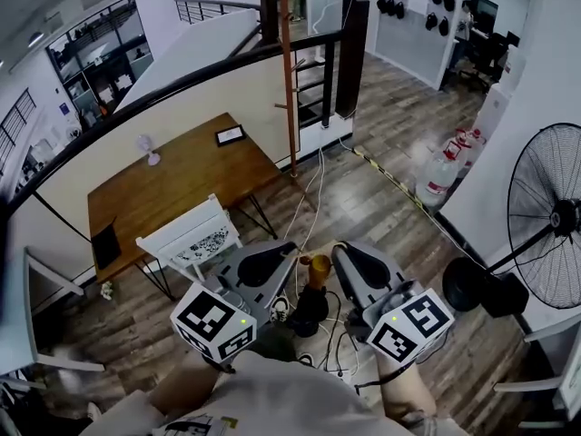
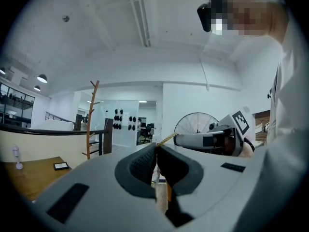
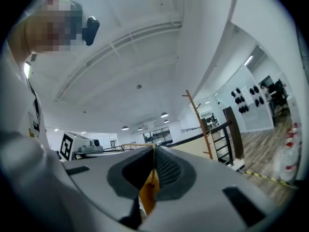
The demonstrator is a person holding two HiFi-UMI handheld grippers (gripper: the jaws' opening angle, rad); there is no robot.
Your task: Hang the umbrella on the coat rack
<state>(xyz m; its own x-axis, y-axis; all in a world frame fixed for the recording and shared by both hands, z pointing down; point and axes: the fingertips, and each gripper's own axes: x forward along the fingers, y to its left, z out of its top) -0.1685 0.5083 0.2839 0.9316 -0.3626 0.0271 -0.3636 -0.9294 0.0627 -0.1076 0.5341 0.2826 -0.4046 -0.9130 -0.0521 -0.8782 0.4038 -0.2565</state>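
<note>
A folded black umbrella (image 1: 309,312) with an amber handle (image 1: 318,269) hangs upright between my two grippers, close to my body. My left gripper (image 1: 292,260) is shut on the thin woven strap (image 2: 167,138) of the handle. My right gripper (image 1: 340,252) is shut on the same strap (image 3: 136,144), with the amber handle (image 3: 148,193) showing under its jaws. The wooden coat rack (image 1: 289,71) stands well ahead by the railing, far from both grippers. Its pole is also seen as coat rack (image 2: 90,122) and coat rack (image 3: 198,123) in the gripper views.
A wooden table (image 1: 172,184) and a white chair (image 1: 191,239) stand to the left ahead. Cables (image 1: 313,193) run over the floor toward the rack. A big black fan (image 1: 549,216) and water bottles (image 1: 445,166) are at the right. A dark railing (image 1: 182,84) crosses behind.
</note>
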